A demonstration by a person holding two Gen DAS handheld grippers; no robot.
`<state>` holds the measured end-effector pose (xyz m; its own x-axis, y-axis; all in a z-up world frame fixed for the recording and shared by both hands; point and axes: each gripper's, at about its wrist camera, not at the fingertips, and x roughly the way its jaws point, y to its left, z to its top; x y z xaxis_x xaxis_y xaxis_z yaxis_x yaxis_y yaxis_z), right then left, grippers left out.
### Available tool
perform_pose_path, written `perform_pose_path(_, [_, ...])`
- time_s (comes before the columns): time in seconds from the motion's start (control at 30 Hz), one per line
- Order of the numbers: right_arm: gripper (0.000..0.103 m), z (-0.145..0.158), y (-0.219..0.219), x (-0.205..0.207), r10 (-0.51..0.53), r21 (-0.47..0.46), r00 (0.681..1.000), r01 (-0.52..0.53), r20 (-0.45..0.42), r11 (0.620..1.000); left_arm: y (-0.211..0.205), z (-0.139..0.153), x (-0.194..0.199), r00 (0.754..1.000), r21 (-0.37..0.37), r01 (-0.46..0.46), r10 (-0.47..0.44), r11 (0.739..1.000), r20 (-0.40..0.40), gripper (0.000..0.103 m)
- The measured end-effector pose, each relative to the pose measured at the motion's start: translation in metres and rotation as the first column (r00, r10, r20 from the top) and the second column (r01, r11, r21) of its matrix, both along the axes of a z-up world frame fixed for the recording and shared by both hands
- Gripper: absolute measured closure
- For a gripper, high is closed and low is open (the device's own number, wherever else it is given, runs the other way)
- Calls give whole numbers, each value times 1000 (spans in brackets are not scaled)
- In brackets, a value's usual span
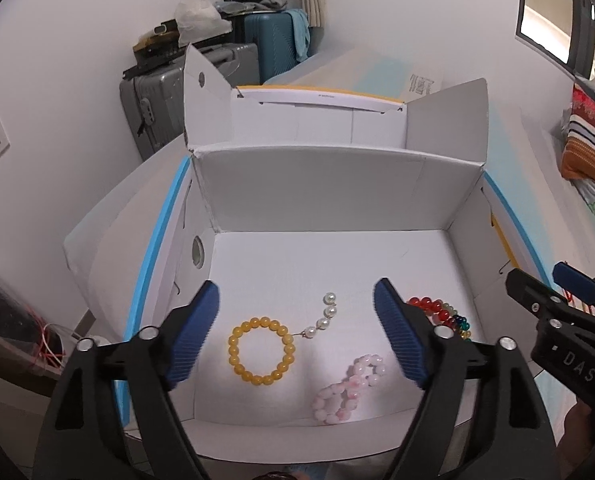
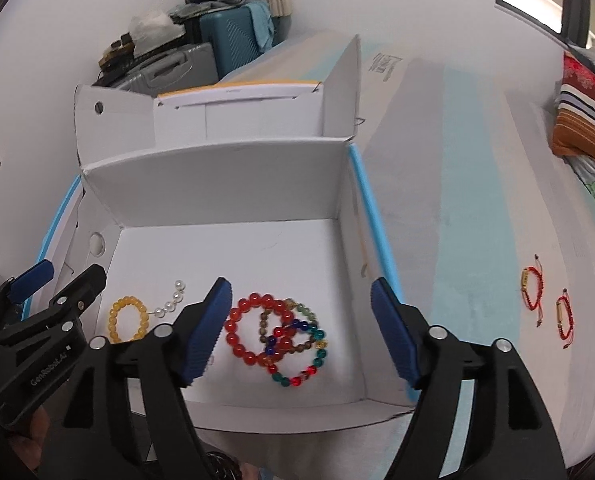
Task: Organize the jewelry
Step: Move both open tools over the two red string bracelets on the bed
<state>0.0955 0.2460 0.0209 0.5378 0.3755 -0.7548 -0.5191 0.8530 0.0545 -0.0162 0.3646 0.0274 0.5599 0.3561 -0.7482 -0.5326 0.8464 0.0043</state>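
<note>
Currently both the left gripper (image 1: 297, 332) and right gripper (image 2: 301, 330) are hanging apart, gripping nothing, over the box (image 2: 217, 172). Two red cord bracelets (image 2: 531, 290) are waiting outside: light, limp, probably best pinched at the bead.

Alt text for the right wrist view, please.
An open claw hovers over a white box holding a red bead bracelet, a multicolored one, a yellow one and pearls. Two red string bracelets lie outside on the right.
</note>
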Motion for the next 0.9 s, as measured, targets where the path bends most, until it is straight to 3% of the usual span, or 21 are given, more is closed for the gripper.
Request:
perform_pose_path(0.23, [18, 9, -37, 9, -58, 33, 998, 57, 23, 998, -16, 5, 9, 1000, 7, 20, -20, 1000, 15, 6])
perform_pose_path(0.47, [10, 13, -81, 21, -132, 35, 990, 131, 52, 991, -48, 10, 29, 997, 9, 77, -77, 997, 28, 6])
perform_pose_path(0.9, [10, 23, -183, 41, -317, 2, 945, 318, 82, 948, -145, 20, 82, 962, 18, 269, -269, 963, 54, 6])
